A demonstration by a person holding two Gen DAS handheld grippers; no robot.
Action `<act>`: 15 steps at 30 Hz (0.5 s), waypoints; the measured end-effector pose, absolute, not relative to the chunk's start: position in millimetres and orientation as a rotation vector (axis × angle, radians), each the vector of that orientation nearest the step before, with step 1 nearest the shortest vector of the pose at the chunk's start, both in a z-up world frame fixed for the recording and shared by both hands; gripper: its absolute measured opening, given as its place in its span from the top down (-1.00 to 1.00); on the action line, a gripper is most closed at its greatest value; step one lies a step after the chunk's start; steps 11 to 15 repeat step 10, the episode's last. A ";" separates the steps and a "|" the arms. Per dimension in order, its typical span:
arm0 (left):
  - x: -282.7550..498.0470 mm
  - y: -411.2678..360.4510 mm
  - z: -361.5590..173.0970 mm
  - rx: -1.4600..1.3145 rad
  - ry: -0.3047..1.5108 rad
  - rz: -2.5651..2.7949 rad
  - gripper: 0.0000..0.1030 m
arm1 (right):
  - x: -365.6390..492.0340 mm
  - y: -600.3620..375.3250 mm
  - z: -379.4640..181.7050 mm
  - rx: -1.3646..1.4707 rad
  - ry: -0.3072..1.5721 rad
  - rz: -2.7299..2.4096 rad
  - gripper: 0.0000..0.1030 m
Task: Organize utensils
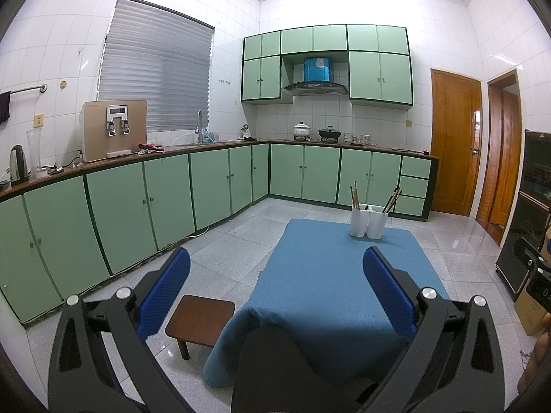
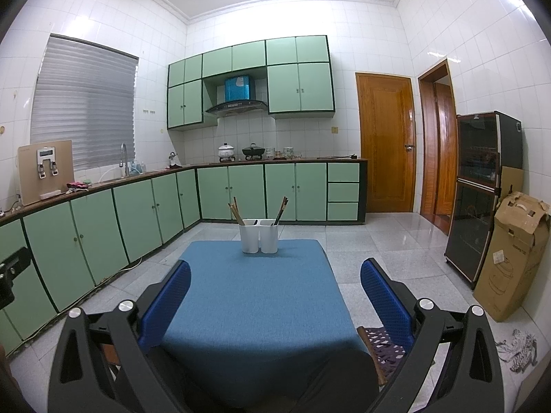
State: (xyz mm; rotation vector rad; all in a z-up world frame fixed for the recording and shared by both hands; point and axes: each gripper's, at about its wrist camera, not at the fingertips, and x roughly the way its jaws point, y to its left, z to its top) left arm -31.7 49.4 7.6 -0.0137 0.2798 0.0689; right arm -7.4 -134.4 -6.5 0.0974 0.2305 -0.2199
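Green-cabinet kitchen; blue-cloth tabletop carries white twin plastic holder of brown chopsticks near its far edge; your left tool and right tool gape, empty, ready to reach.

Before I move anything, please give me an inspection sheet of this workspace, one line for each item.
Surface: low table under a blue cloth, bare near the camera.
Job's things: white two-cup holder at the far edge; chopsticks upright in both cups.
Clutter: nothing seen on the cloth.
Grippers: left hand-held gripper open, empty; right hand-held gripper open, empty.
Cables: white cable on the floor by the cabinets.
Surroundings: wooden stool left of the table; cardboard box on the right.
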 end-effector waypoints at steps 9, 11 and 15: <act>-31.4 49.9 8.0 -0.016 0.284 0.070 -0.89 | -7.0 -135.6 -5.8 0.098 0.231 -0.220 -0.88; -31.4 50.2 7.9 -0.018 0.284 0.070 -0.89 | -7.2 -134.4 -5.6 0.098 0.231 -0.220 -0.88; -31.4 50.2 7.9 -0.018 0.284 0.070 -0.89 | -7.2 -134.4 -5.6 0.098 0.231 -0.220 -0.88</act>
